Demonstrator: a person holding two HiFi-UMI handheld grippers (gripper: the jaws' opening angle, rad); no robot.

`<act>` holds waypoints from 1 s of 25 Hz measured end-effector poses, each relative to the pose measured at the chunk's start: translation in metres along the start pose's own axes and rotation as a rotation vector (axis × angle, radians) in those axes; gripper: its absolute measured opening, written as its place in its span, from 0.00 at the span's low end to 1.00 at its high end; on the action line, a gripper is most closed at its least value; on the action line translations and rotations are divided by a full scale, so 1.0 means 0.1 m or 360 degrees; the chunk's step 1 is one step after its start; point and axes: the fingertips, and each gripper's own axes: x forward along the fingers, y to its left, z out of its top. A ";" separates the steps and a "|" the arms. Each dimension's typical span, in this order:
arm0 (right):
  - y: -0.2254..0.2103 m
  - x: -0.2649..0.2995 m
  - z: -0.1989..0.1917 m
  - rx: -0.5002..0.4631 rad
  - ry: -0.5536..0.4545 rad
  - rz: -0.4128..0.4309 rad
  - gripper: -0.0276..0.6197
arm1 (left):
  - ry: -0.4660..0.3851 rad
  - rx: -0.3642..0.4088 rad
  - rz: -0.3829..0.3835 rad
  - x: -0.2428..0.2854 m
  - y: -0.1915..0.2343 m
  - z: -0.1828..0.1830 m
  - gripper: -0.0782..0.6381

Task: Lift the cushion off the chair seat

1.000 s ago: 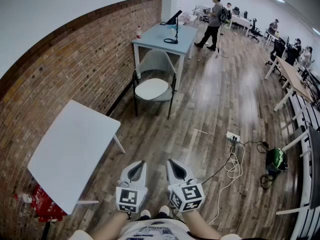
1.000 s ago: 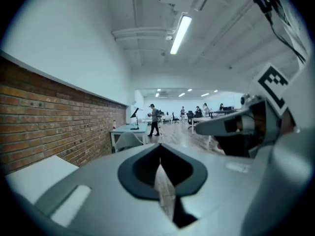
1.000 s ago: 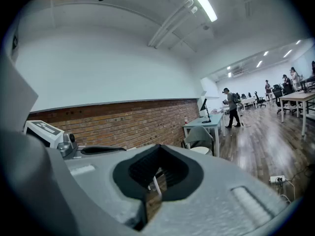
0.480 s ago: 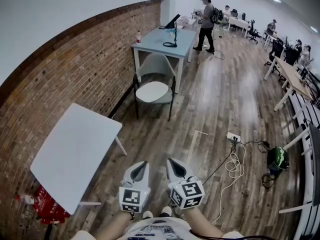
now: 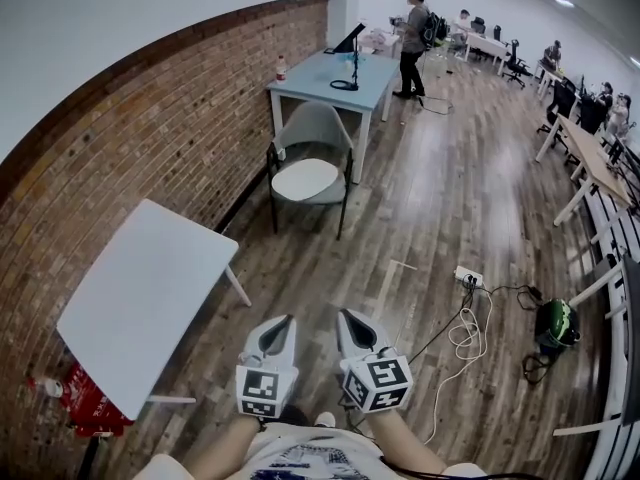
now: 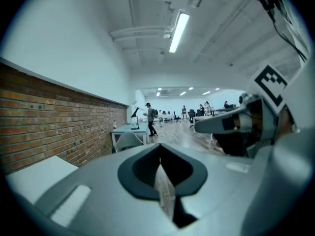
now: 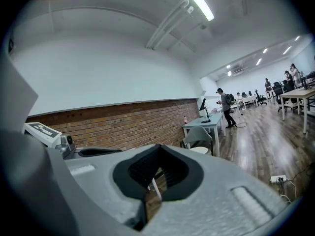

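Both claws are pressed fully together with nothing between them. Our left gripper (image 5: 284, 324) and right gripper (image 5: 347, 318) sit side by side low in the head view, tips aimed toward 12 o'clock. Past the closed tips, each gripper view shows only floor and distant furniture.

Little has changed over the last second. The pair has crept a touch up the frame, one shoe now shows beneath them where two did, and the person (image 5: 412, 28) at the far end has drifted left. The chair (image 5: 314, 126) keeps almost the same place, so we judge our approach has barely begun.

The cushion (image 5: 304, 179) — a pale rounded pad — lies flat on the chair seat at 12 o'clock, well apart from both claws, just in front of the light-blue table (image 5: 330, 71). The white table (image 5: 140, 298) flanks us at 9 o'clock, and a power strip (image 5: 467, 276) with its cable lies at 2 o'clock. The walk is still ahead — and the jaws must open before taking the cushion's edge.
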 end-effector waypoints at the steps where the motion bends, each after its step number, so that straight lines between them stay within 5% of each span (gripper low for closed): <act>1: -0.04 0.02 0.01 0.0001 -0.0002 0.0000 0.04 | 0.0005 -0.0005 0.0005 0.04 0.01 0.00 0.10; 12: -0.51 0.71 -0.04 0.0031 0.0071 -0.0021 0.04 | 0.0044 -0.0057 -0.0040 0.85 0.32 -0.12 0.10; 25: -1.02 2.74 0.37 -0.0001 0.0124 -0.0053 0.04 | 0.0040 -0.0069 -0.0078 2.52 1.77 0.10 0.10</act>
